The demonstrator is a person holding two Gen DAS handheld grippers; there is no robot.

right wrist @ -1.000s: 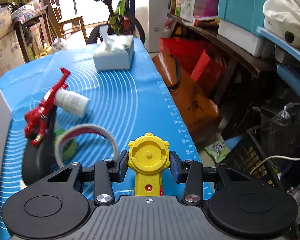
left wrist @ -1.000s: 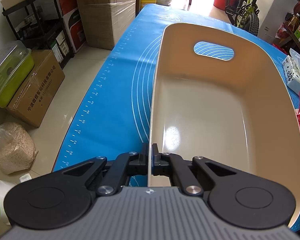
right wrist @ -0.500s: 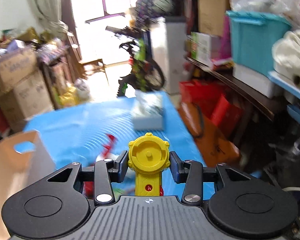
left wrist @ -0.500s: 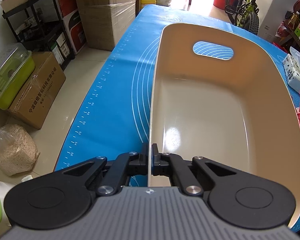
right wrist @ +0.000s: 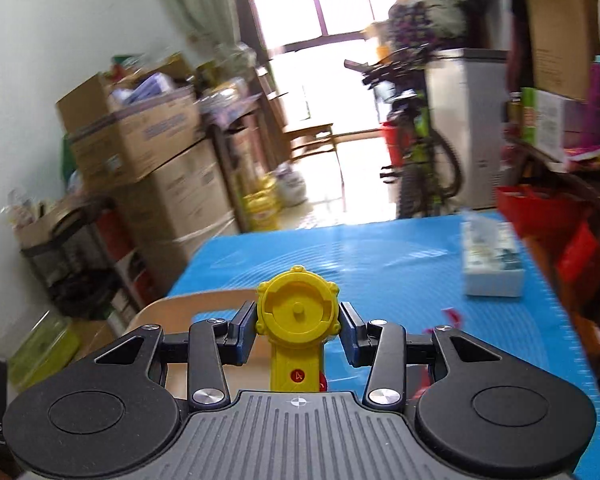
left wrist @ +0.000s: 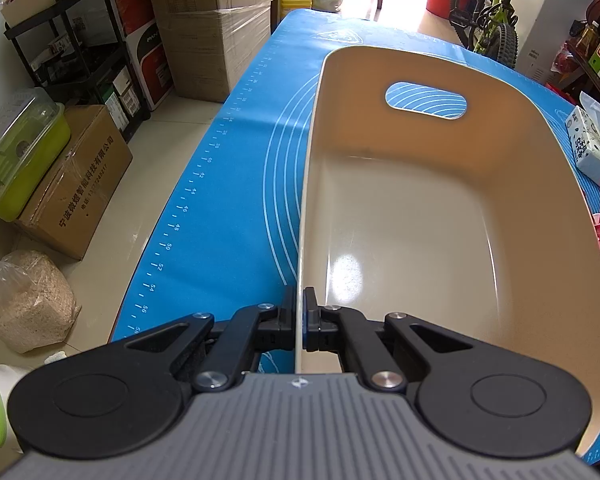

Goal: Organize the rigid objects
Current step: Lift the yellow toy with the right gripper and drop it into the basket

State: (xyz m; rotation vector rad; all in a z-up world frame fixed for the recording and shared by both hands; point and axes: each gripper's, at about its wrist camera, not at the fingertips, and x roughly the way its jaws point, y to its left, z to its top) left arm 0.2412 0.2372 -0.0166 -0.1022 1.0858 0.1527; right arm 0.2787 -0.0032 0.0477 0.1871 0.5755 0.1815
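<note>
Left gripper (left wrist: 299, 316) jaws pinched on near rim of beige bin (left wrist: 440, 216) — bin sits on blue counter (left wrist: 236, 184). Right gripper (right wrist: 297, 326) jaws clamp yellow toy (right wrist: 296, 320) — raised over bin's edge.

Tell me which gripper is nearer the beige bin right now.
Left. The left gripper is clamped on the beige bin at its near rim; the right gripper, holding the yellow toy, hovers off it.
</note>
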